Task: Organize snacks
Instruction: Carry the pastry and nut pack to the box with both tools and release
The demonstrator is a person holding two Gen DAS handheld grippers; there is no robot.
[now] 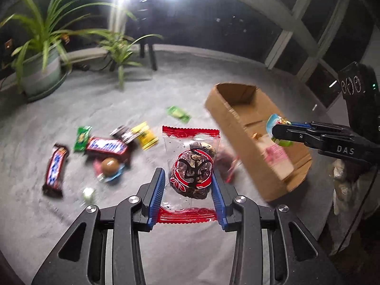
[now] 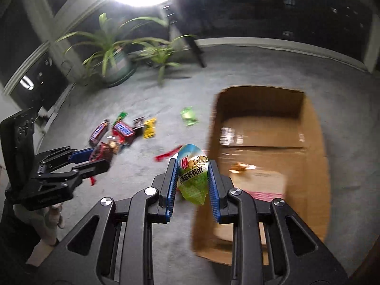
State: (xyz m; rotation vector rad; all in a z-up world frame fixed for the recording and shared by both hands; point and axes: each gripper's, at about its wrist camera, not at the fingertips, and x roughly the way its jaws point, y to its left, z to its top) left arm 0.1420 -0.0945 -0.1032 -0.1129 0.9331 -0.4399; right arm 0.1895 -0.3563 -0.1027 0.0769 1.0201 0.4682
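My left gripper [image 1: 187,173] is shut on a clear packet with red ends [image 1: 191,166] that holds a dark cake, lifted above the grey carpet. My right gripper [image 2: 192,163] is shut on a green quail-egg packet [image 2: 192,173], held at the near left rim of the open cardboard box [image 2: 315,142]. In the left wrist view the right gripper [image 1: 276,131] hovers over the box [image 1: 239,128] with the green packet [image 1: 275,120]. A pink packet [image 2: 266,191] and a gold candy [image 2: 242,166] lie inside the box. The left gripper [image 2: 104,160] appears at the left in the right wrist view.
Loose snacks lie on the carpet: two Snickers bars [image 1: 55,168] [image 1: 106,147], green packets [image 1: 82,137] [image 1: 178,112], a yellow packet [image 1: 146,135], a round chocolate [image 1: 110,166], a red wrapper [image 1: 225,161]. Potted plants [image 1: 40,76] and a stand leg [image 1: 152,54] are behind.
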